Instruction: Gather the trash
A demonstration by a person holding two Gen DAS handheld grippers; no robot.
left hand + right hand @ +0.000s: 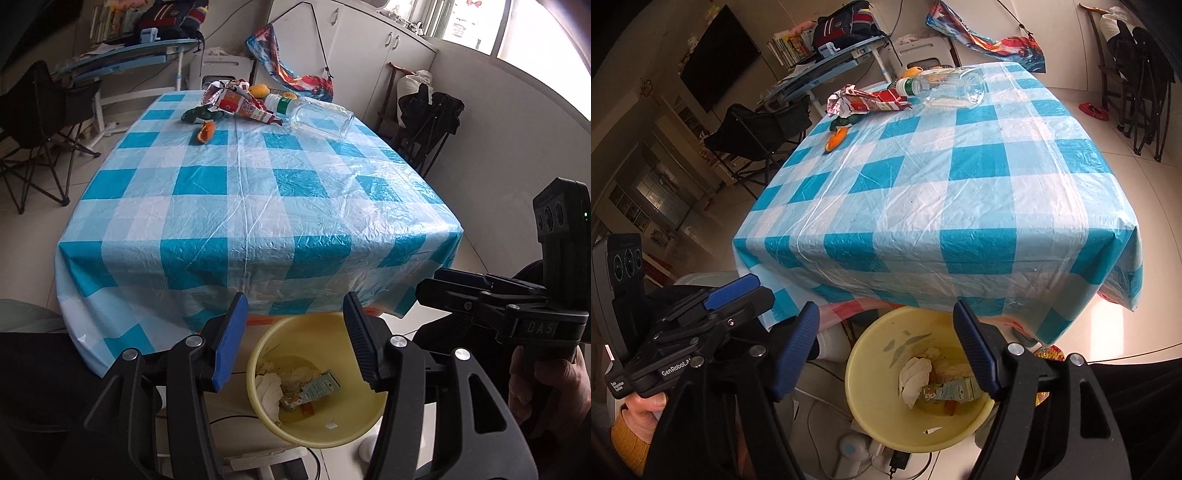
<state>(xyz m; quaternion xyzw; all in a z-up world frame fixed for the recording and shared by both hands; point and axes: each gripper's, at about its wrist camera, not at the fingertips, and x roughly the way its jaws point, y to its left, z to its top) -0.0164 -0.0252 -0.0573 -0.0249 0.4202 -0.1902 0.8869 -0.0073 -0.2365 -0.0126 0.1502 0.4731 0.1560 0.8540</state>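
Grippers over the bin, with trash waiting at the table's far edge.

Left gripper (295, 332) and right gripper (886, 339) both hang with jaws spread wide and nothing between them, above the yellow bin (273, 334) that stands on the floor against the table's near edge; a crumpled tissue (269, 391) and a small carton (314, 391) already lie inside it. Remaining trash sits well apart from the bin along the far edge of the checked tablecloth (258, 206): a snack wrapper (240, 103), an orange peel (204, 133), a dark green scrap (199, 113) and a clear plastic bottle (314, 114) lying on its side. Likely hazards: the bottle may roll off the far edge if nudged, and the thin, slick wrapper or peel may slip from the jaws during the long carry across the table.
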